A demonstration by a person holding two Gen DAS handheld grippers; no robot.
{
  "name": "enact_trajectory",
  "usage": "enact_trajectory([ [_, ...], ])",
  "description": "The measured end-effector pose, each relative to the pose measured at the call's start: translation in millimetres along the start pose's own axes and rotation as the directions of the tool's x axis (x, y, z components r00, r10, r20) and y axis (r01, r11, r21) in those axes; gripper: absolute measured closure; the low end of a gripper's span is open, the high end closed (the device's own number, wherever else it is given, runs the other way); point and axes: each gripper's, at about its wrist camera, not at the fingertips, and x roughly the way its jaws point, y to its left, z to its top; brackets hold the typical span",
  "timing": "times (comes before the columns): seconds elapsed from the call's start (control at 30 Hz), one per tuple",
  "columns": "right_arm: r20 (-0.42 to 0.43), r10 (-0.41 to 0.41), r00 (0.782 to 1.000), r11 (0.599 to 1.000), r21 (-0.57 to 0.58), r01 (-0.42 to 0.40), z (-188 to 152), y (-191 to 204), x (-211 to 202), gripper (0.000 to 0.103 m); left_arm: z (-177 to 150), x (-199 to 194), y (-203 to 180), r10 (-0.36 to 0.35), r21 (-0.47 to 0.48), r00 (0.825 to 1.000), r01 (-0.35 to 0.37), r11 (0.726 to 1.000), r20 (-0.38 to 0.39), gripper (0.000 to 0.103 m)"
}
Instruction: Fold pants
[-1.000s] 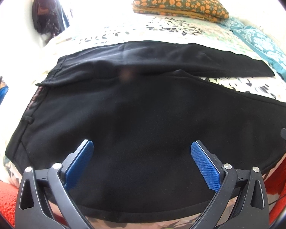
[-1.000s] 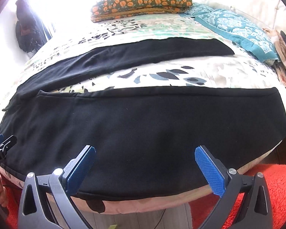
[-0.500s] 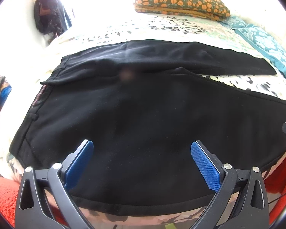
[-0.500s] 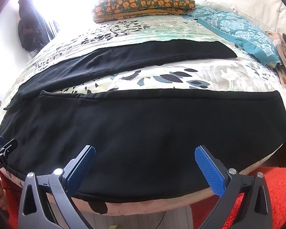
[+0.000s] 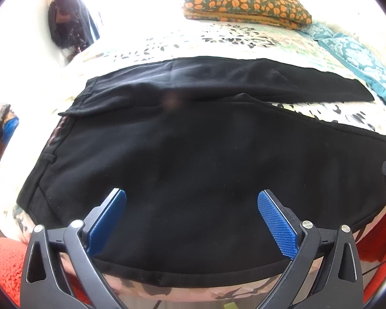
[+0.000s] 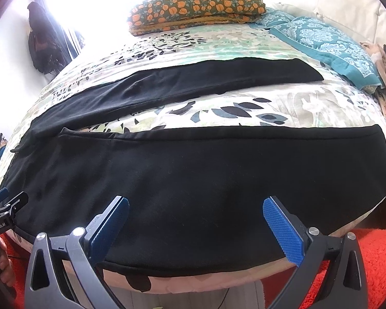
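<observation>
Because both tools hang at the near edge of the bed with nothing between their blue pads, the fold has not begun. The left gripper (image 5: 191,206) stands wide apart over the seat of the pants (image 5: 193,159), empty; the right gripper (image 6: 196,209) is equally spread above the near leg (image 6: 205,175), also empty. The left tool's tip also shows at the left edge of the right wrist view, with a bit of the person's hand below it.

The pants are black, soft cloth, spread flat across the patterned bedspread (image 6: 283,105), waistband (image 5: 51,152) to the left and hems to the right. The near leg runs along the mattress edge; the far leg (image 6: 193,79) lies apart from it, with a wedge of bedspread showing between. The fabric looks light and limp, likely to sag and wrinkle if lifted from one point, so I judge it wants two holds on an edge: the waistband for the left tool, the near hem (image 6: 384,164) for the right. A pinch on the doubled seam should slip less than one on flat cloth.

Farther off sit an orange-flowered pillow (image 6: 198,5) and a teal quilt (image 6: 329,43). No container is in view.
</observation>
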Motion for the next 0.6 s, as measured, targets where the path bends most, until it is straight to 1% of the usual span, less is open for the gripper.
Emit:
enact_trajectory([
  [0.5, -0.006, 0.028, 1.0, 0.999, 0.043, -0.028, 2, -9, 0, 0.0, -2, 1, -9, 0.01, 0.019, 1.0, -0.01, 1.0, -0.005, 0.001],
  [0.6, 0.006, 0.054, 0.998, 0.995, 0.079, -0.055, 9, -16, -7, 0.0, -2, 0, -9, 0.014, 0.02, 1.0, -0.014, 1.0, -0.004, 0.001],
])
